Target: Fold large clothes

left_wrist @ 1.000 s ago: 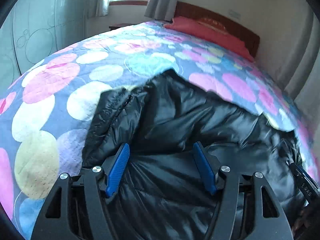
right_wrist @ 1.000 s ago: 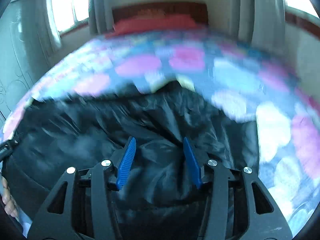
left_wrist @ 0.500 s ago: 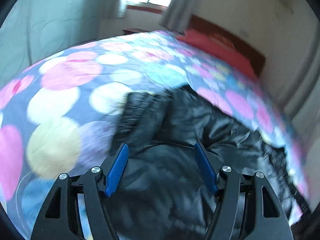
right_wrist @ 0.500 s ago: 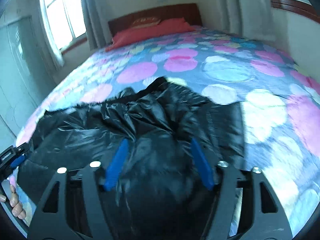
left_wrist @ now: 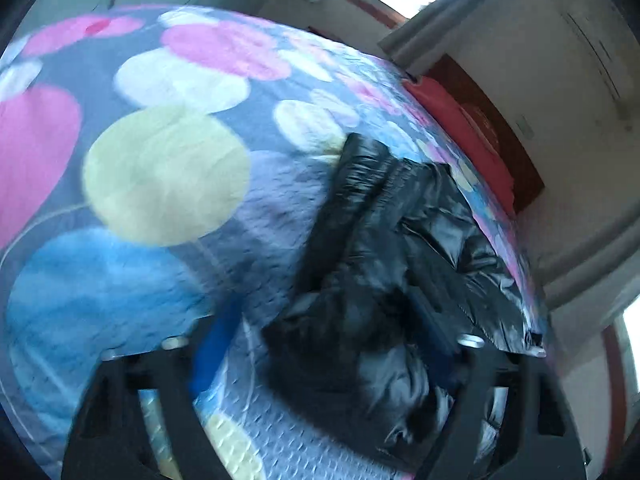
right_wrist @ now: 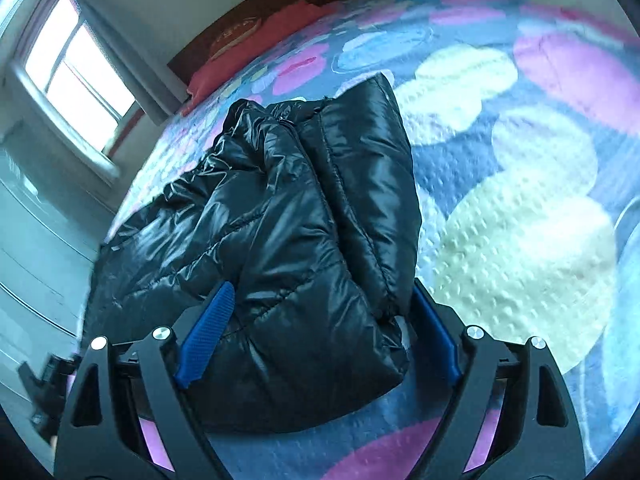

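Note:
A shiny black puffer jacket (right_wrist: 288, 208) lies on a bed with a bedspread of coloured circles (right_wrist: 520, 216). In the right wrist view its near end sits between the blue pads of my right gripper (right_wrist: 320, 336), which is open wide around it. In the left wrist view the jacket (left_wrist: 384, 264) runs away to the upper right. My left gripper (left_wrist: 324, 344) is open, with the jacket's near corner between its blurred blue pads. The left wrist view is tilted and smeared by motion.
A red pillow (left_wrist: 460, 120) and a dark wooden headboard (left_wrist: 500, 128) are at the far end of the bed. A window (right_wrist: 76, 76) and grey curtains are behind. A pale wardrobe (right_wrist: 24, 216) stands to the left.
Both grippers have dropped low and tilted toward the jacket's near edge. The jacket now looks folded narrower, with one side laid over the middle. Both grippers stay open.

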The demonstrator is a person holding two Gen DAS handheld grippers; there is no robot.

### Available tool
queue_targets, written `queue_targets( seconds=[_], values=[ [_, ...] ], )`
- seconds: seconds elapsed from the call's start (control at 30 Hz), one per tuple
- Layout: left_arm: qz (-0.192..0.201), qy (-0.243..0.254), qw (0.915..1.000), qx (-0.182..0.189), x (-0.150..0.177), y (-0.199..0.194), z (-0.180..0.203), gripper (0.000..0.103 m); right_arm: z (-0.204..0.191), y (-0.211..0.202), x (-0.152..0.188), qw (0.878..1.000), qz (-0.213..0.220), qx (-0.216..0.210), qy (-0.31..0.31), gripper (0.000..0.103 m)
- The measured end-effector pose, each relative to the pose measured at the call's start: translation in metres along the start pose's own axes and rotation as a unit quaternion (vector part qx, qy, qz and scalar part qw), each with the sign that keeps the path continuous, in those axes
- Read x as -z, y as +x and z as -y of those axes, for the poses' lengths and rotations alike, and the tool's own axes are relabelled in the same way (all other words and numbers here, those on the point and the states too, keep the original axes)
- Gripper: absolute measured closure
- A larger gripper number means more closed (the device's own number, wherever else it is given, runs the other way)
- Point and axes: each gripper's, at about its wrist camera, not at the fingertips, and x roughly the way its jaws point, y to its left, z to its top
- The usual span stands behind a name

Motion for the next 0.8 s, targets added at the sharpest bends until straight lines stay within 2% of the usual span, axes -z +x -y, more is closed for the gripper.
queue_targets(
  seconds=[0.07,0.17,0.23,0.37,0.67,0.8],
  values=[
    [-0.005,-0.003,1.0,0.007,0.002,-0.001,0.002,0.057,0.001,-0.003,0.003,1.0,-0.003,-0.012,0.002,0.044],
    [0.0,0.001,0.9999,0.015,0.005,-0.011,0.003,0.069,0.001,-0.01,0.005,1.0,0.0,-0.027,0.005,0.062],
    [0.004,0.01,0.9999,0.014,0.007,-0.019,0.006,0.074,0.003,-0.019,0.007,0.999,-0.001,-0.039,0.009,0.07],
    [0.001,0.008,0.9999,0.012,0.012,-0.034,0.001,0.076,0.005,-0.034,0.014,0.999,-0.005,-0.043,-0.003,0.073],
    [-0.02,0.027,0.9994,0.011,0.031,-0.071,-0.022,0.076,0.014,-0.073,0.05,0.999,-0.019,-0.043,-0.02,0.073],
    [-0.025,0.031,0.9992,0.009,0.034,-0.077,-0.027,0.075,0.015,-0.081,0.059,0.999,-0.019,-0.037,-0.028,0.071]
  ],
)
